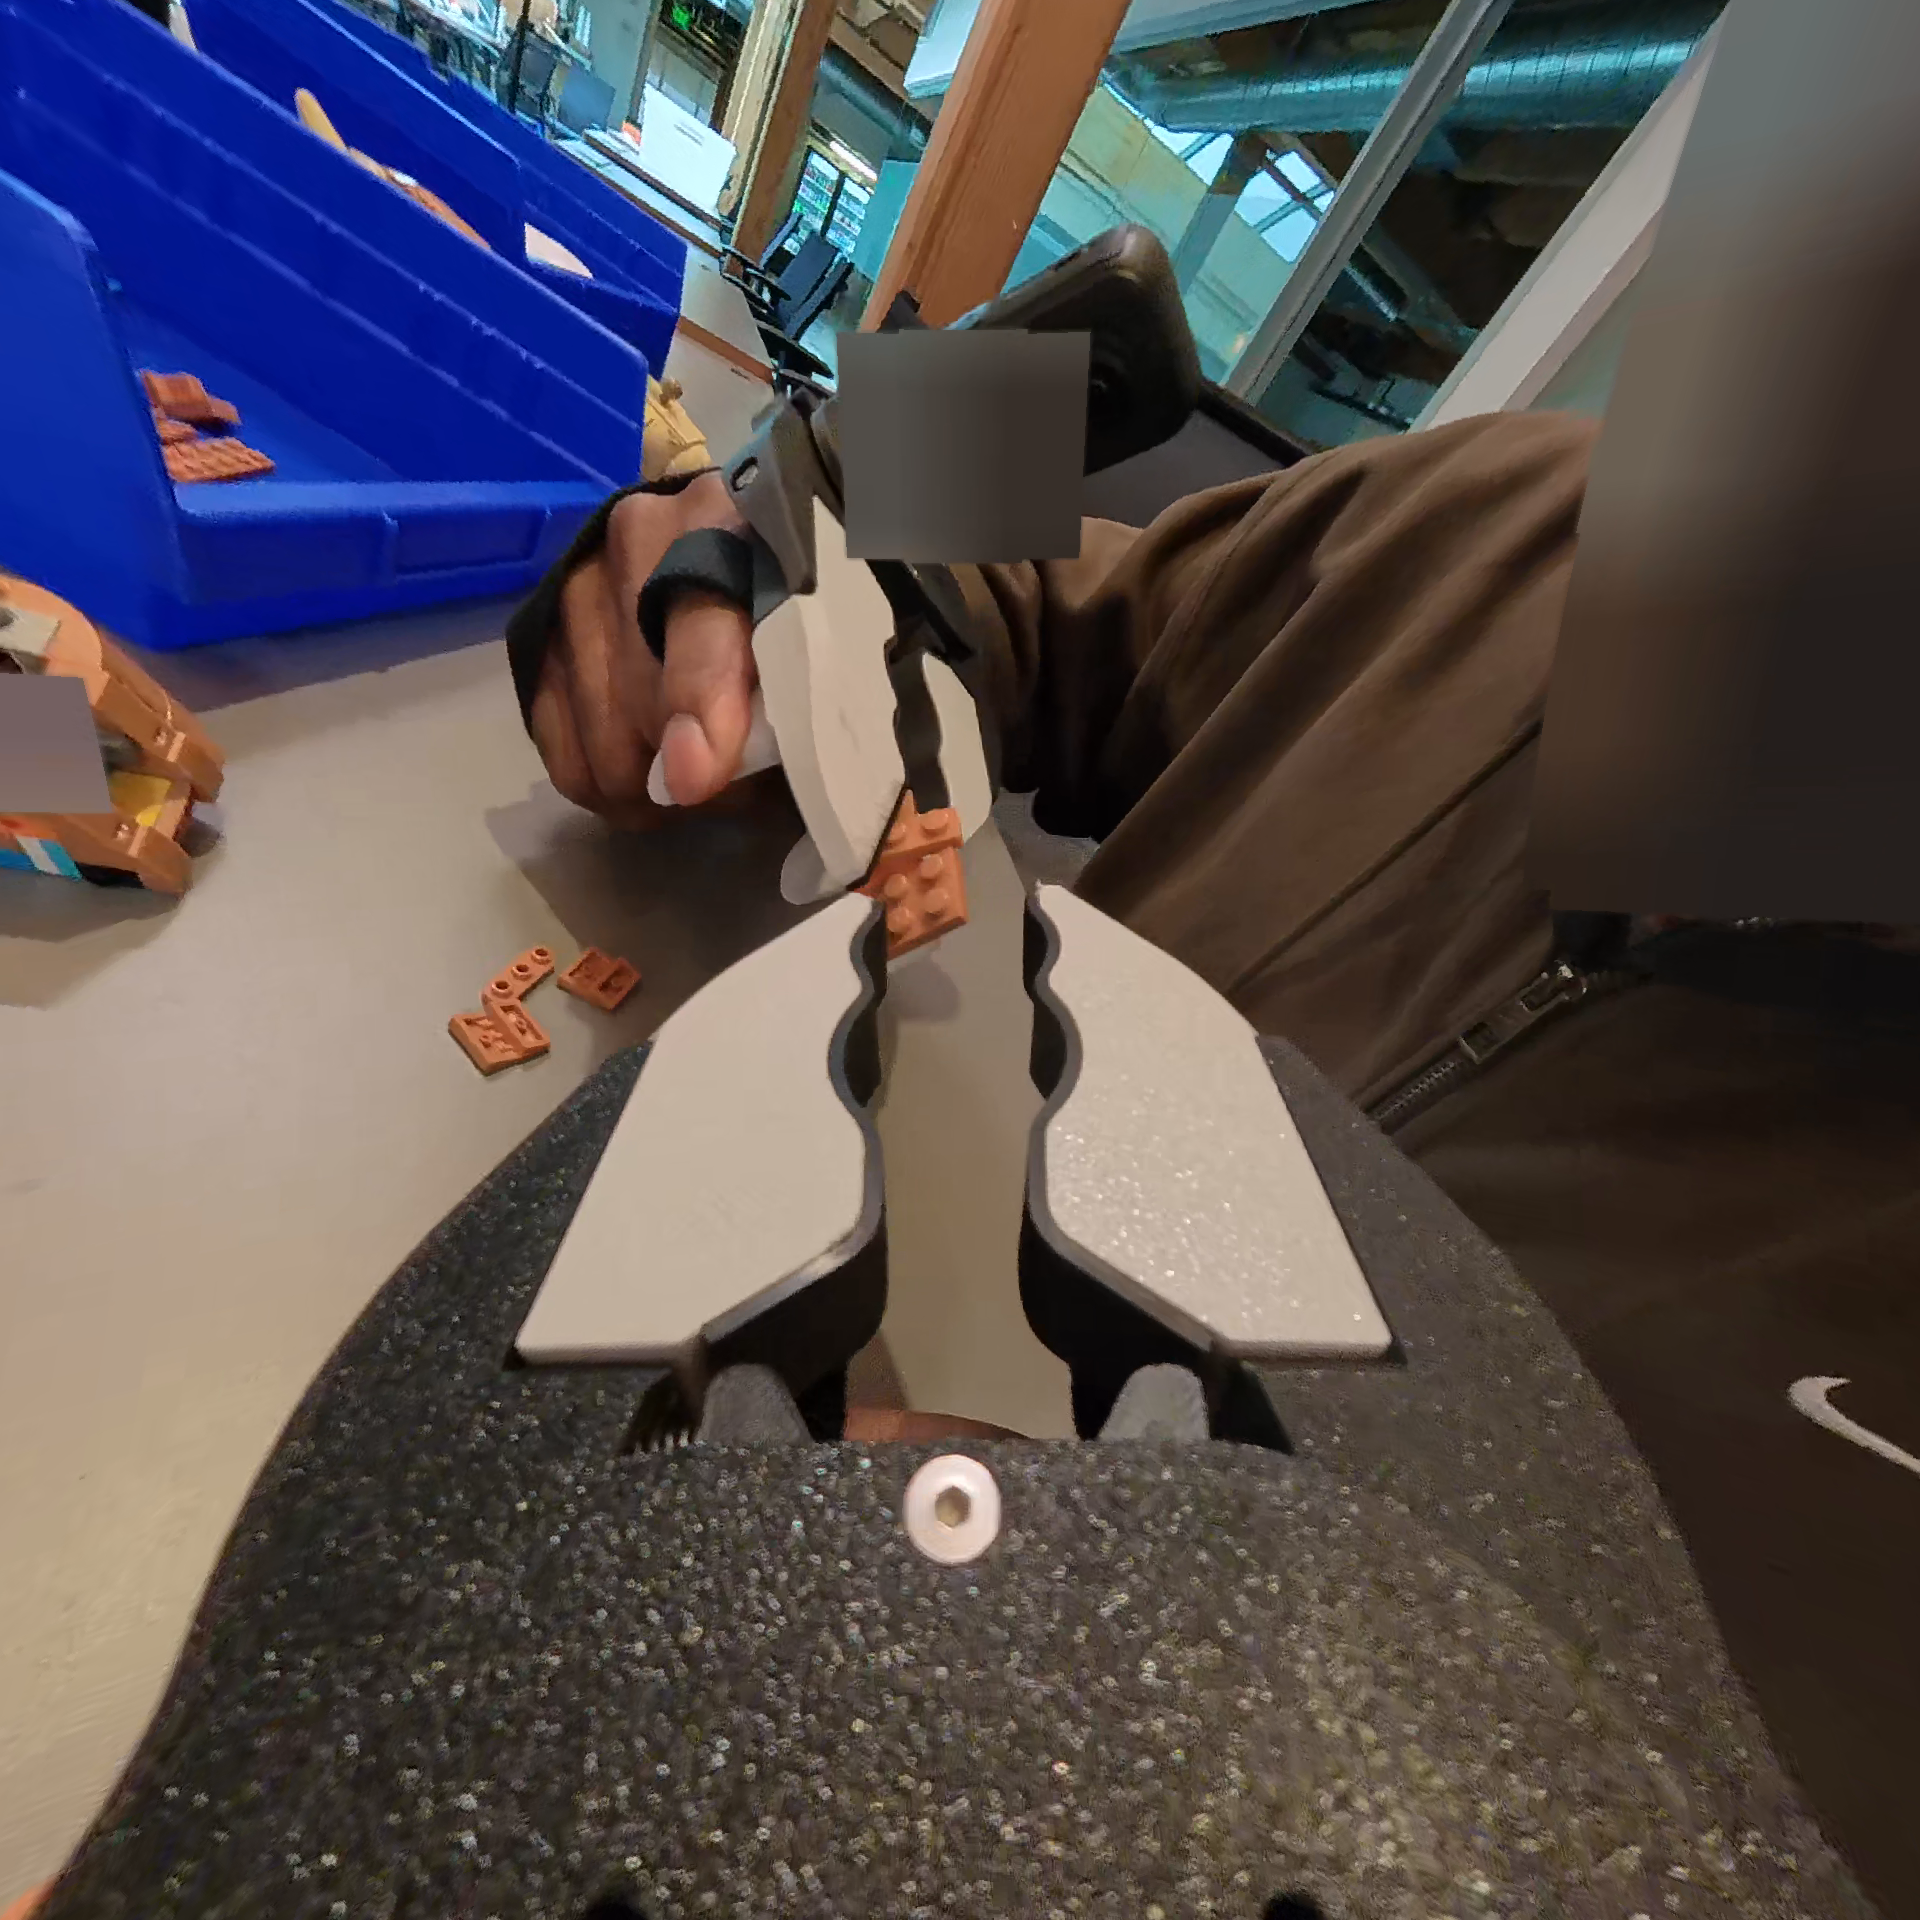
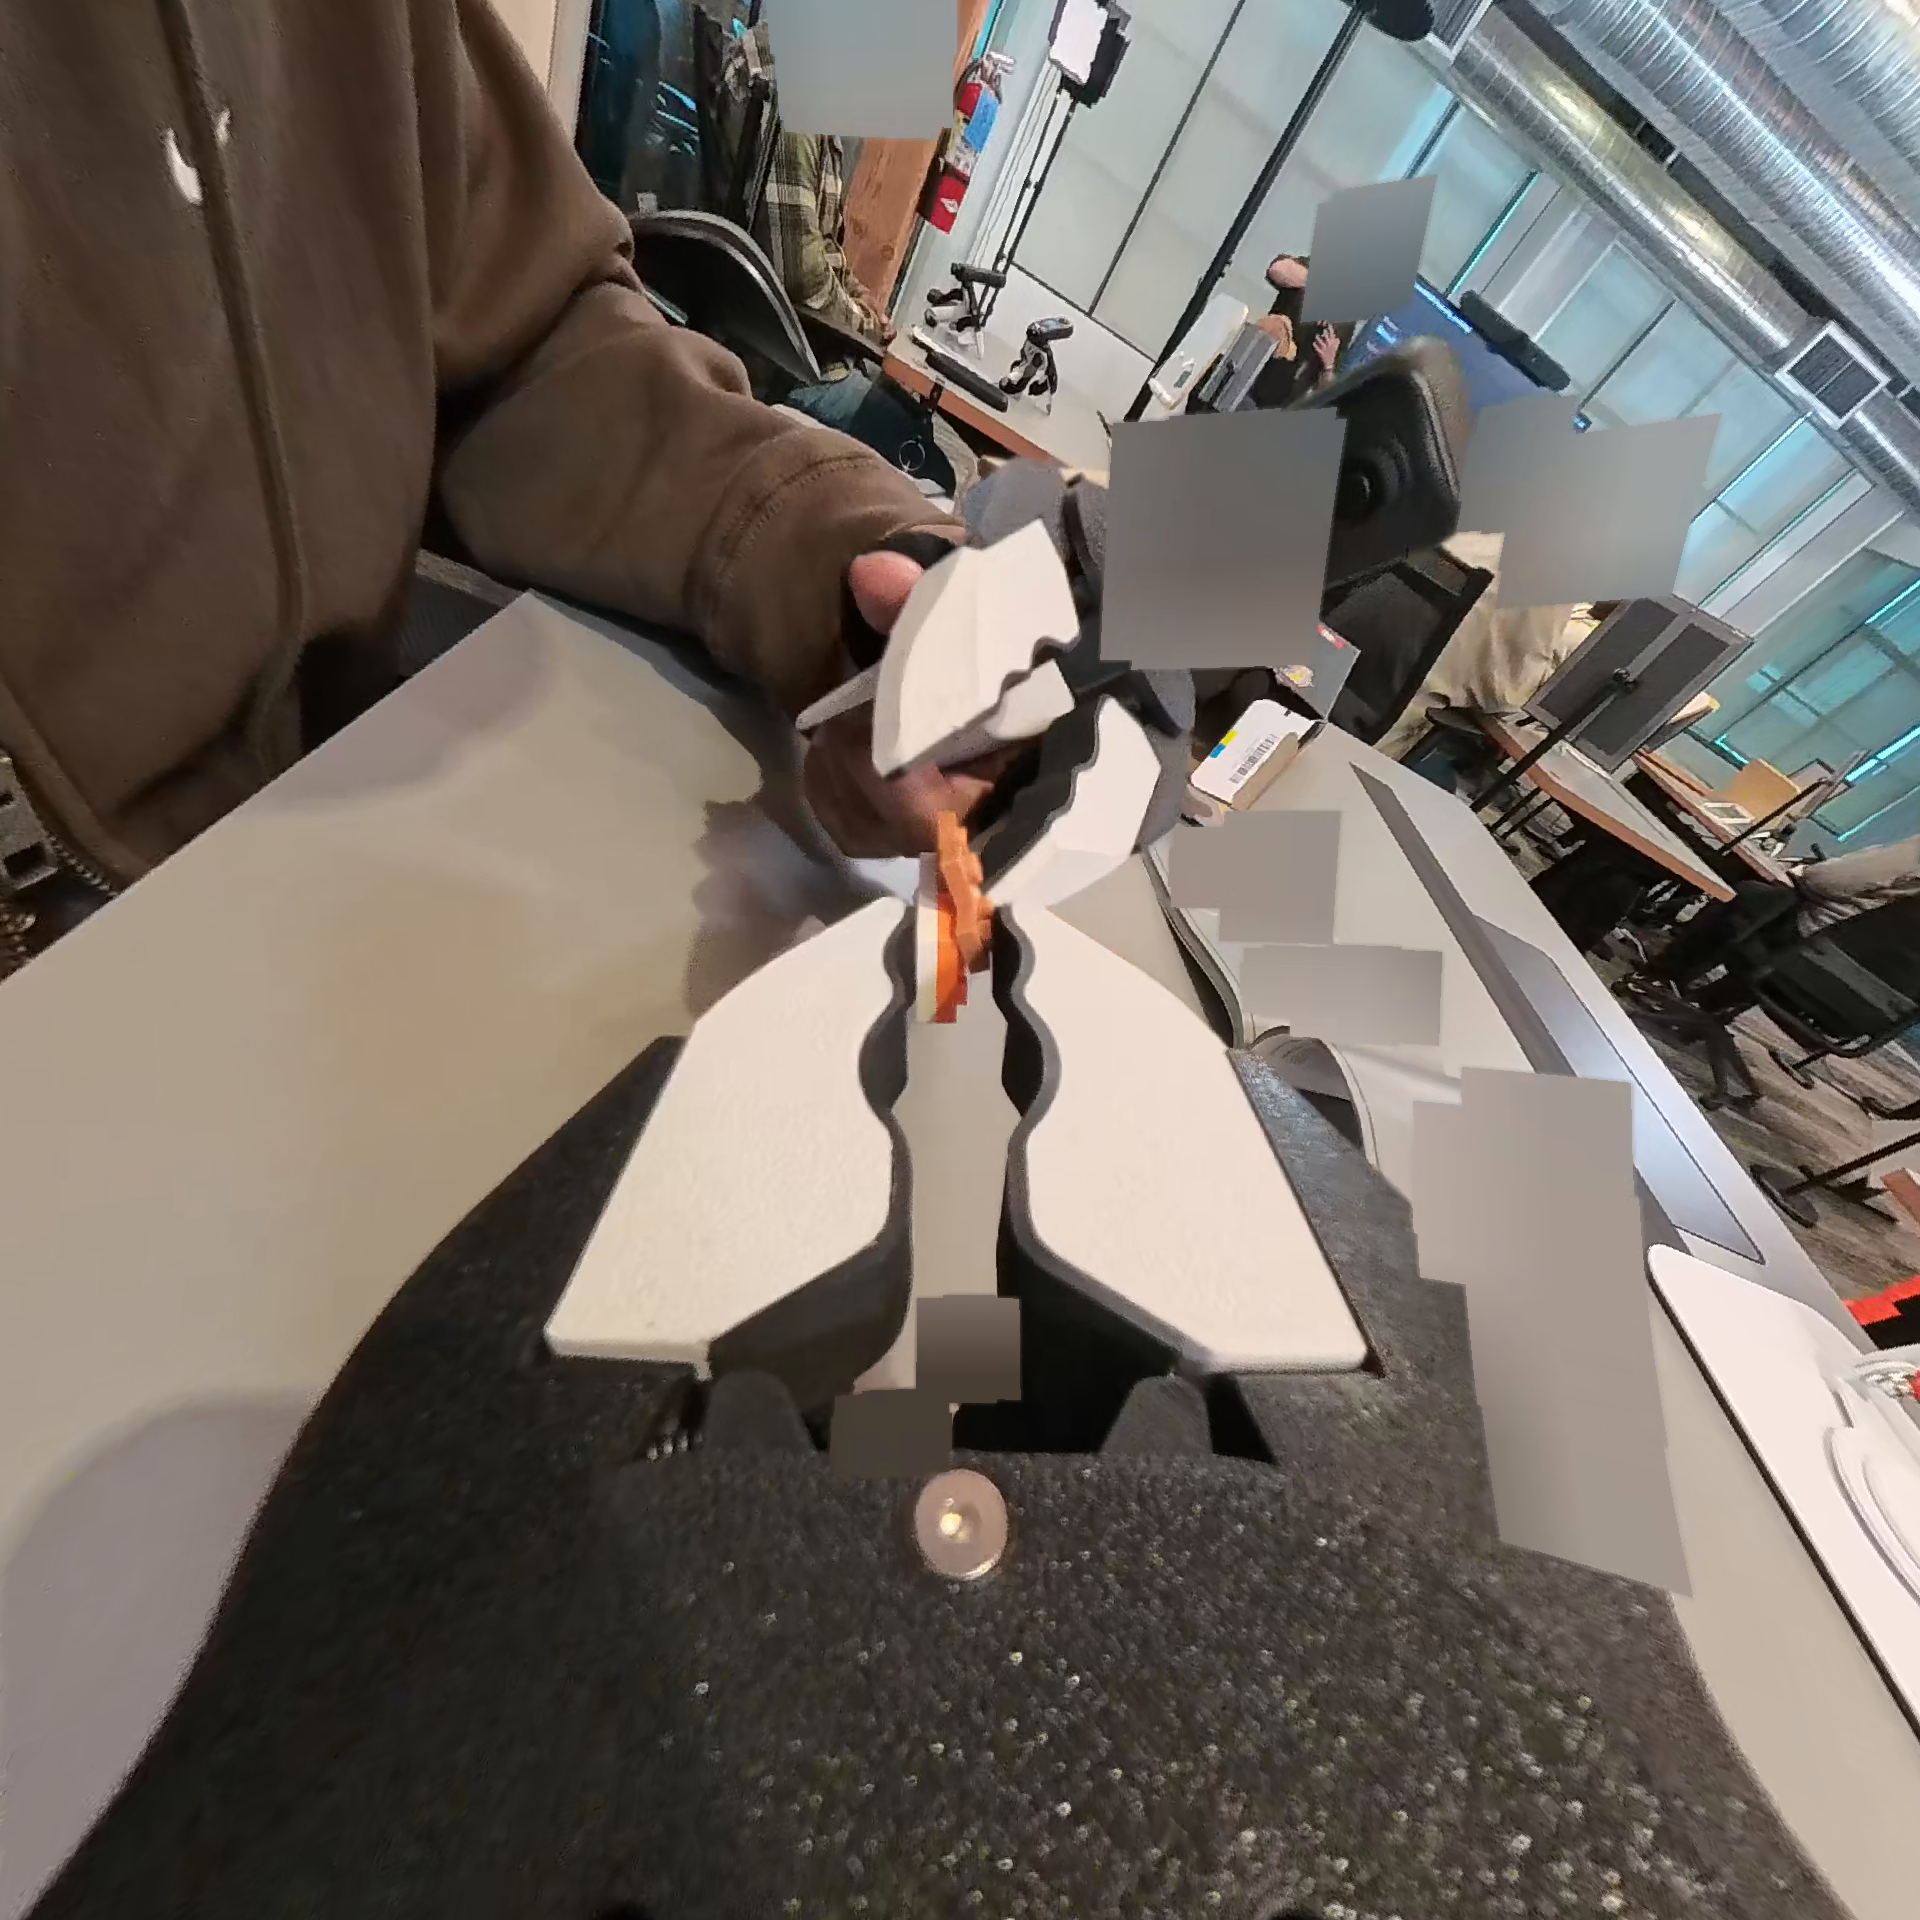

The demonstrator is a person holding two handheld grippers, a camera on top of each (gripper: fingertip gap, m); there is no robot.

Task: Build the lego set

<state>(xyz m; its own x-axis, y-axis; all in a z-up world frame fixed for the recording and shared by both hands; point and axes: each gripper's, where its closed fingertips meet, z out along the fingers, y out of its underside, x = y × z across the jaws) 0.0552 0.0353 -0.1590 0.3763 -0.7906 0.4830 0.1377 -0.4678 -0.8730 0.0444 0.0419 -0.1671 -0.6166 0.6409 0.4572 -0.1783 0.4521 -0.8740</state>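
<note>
My right gripper (image 2: 956,920) is shut on a small stack of orange Lego plates (image 2: 961,951) held on edge between its tips. In the left wrist view the right gripper (image 1: 904,842) comes down from above, gripped by a hand, with the orange plates (image 1: 925,878) studs-out at its tips. My left gripper (image 1: 951,904) is open, its tips level with the plates' lower edge, which sits against the left fingertip. In the right wrist view the left gripper (image 2: 951,831) faces me, jaws apart around the plates' far end.
Blue bins (image 1: 312,343) stand at the back left; one holds orange plates (image 1: 203,436). A partly built orange model (image 1: 125,769) sits at the left edge. Loose orange plates (image 1: 530,1003) lie on the grey table (image 1: 312,1143). A brown sleeve (image 1: 1299,727) is at the right. My left and right fingertips are right by each other.
</note>
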